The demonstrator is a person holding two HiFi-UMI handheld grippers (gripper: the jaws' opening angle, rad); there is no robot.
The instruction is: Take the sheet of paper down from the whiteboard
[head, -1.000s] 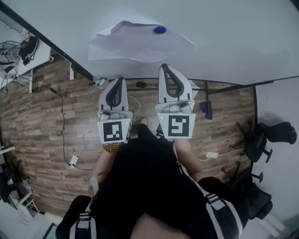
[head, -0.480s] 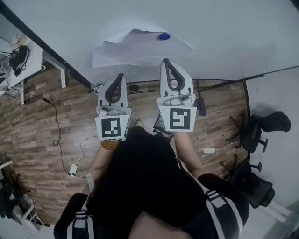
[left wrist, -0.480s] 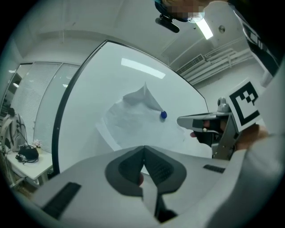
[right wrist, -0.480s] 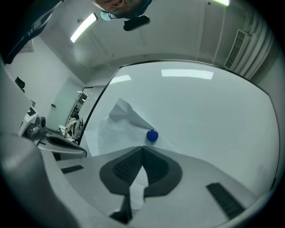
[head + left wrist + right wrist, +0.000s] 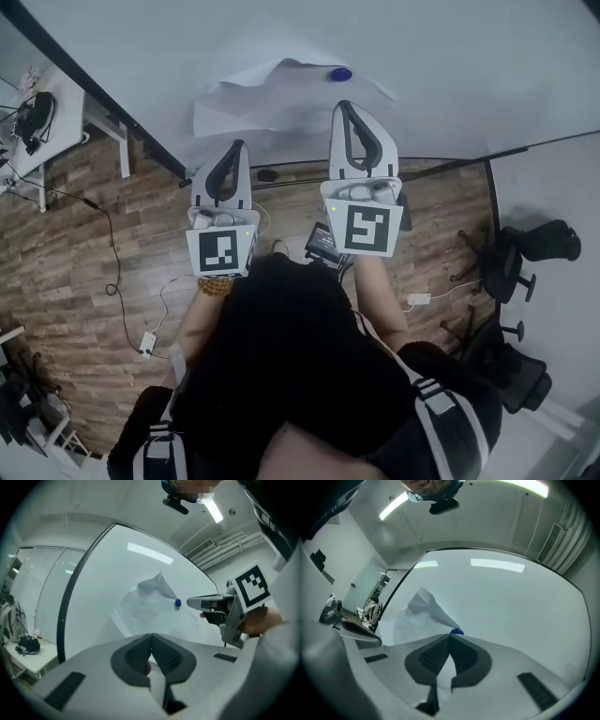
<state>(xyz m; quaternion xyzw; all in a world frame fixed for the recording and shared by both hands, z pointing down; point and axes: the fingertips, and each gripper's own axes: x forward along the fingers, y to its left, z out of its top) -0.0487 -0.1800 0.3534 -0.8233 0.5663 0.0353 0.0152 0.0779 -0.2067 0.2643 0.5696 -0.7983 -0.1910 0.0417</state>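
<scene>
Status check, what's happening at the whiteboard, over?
Left claw shut, empty. Right claw shut, empty. Paper on board under blue magnet. Nothing in the way.

The paper, a white, creased sheet, is hanging askew on the whiteboard, with a round blue magnet pinning it near its upper edge. Most of the sheet is lying flat against the board, while the part just beside the magnet is lifting off the surface and curling into a peaked fold. The whiteboard is standing upright, glossy white inside a dark frame.
</scene>
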